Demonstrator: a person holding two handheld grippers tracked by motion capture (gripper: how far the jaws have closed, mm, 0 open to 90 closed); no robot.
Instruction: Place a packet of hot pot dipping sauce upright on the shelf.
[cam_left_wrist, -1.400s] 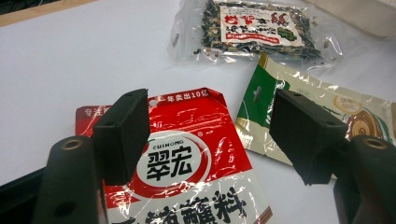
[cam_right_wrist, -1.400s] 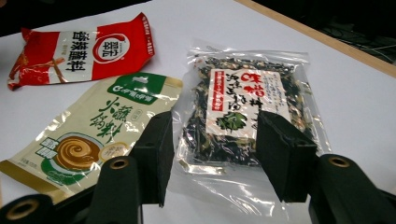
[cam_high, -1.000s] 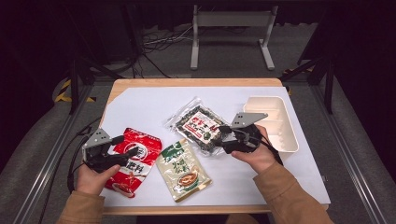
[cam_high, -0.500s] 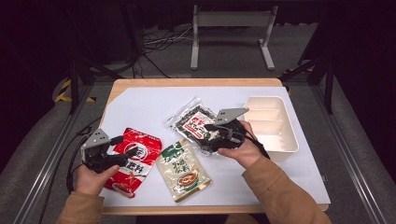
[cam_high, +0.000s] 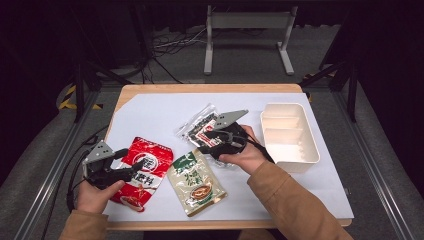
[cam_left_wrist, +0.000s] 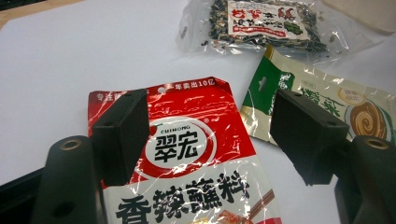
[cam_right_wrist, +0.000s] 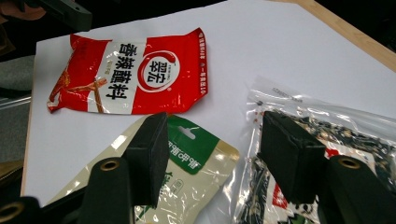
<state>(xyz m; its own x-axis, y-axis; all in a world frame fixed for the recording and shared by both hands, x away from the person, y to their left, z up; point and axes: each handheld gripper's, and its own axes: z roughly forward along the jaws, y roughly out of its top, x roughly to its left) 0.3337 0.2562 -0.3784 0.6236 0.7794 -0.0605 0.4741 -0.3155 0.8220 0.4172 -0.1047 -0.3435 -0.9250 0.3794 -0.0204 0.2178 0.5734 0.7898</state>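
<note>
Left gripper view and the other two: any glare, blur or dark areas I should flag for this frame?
Left gripper view: glare streaks on the glossy red packet, print still legible; the near jaws look soft. Right gripper view: highlights on the clear bag of dark contents and the green packet. High view: white sheet evenly lit, surroundings beyond the table nearly black, picture slightly soft overall.

Glossy, crinkled plastic wraps the red packet (cam_left_wrist: 187, 154), green packet (cam_high: 194, 181) and clear bag (cam_left_wrist: 261, 23). Matt white paper (cam_high: 150, 112) covers the wooden desk (cam_high: 200, 88).
</note>
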